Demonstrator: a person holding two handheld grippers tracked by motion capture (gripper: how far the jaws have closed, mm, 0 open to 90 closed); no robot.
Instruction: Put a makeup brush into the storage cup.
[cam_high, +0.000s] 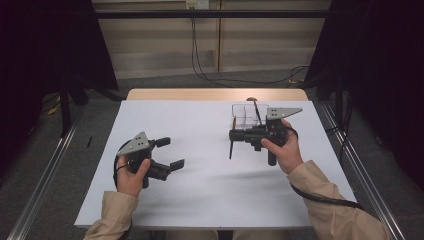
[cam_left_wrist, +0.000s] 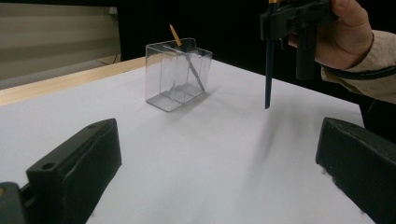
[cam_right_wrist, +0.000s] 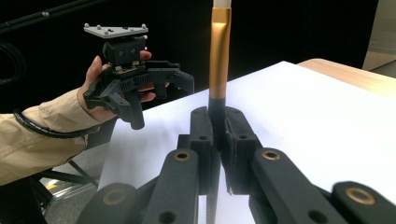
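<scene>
Currently: right gripper (cam_high: 233, 135) is clenching a brush (cam_left_wrist: 268, 70) near its ferrule, hanging beside the clear box (cam_high: 245, 116); light, stiff, slim. Left gripper (cam_high: 170, 152) is idling, jaws released, over the surface (cam_high: 200, 190).

Brush (cam_high: 257, 111) inside box (cam_high: 243, 116) on table (cam_high: 200, 130)

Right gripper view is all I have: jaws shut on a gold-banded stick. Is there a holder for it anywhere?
Observer: Yes, a clear two-compartment container stands just beyond your right hand-held gripper, near the table's far edge.
Operator: Anything in it?
Observer: One similar stick leans inside it, its orange end poking above the rim.
Operator: And my stick's lower end?
Observer: In the left gripper view the held stick hangs upright, its tip seemingly just off the white table.
</scene>
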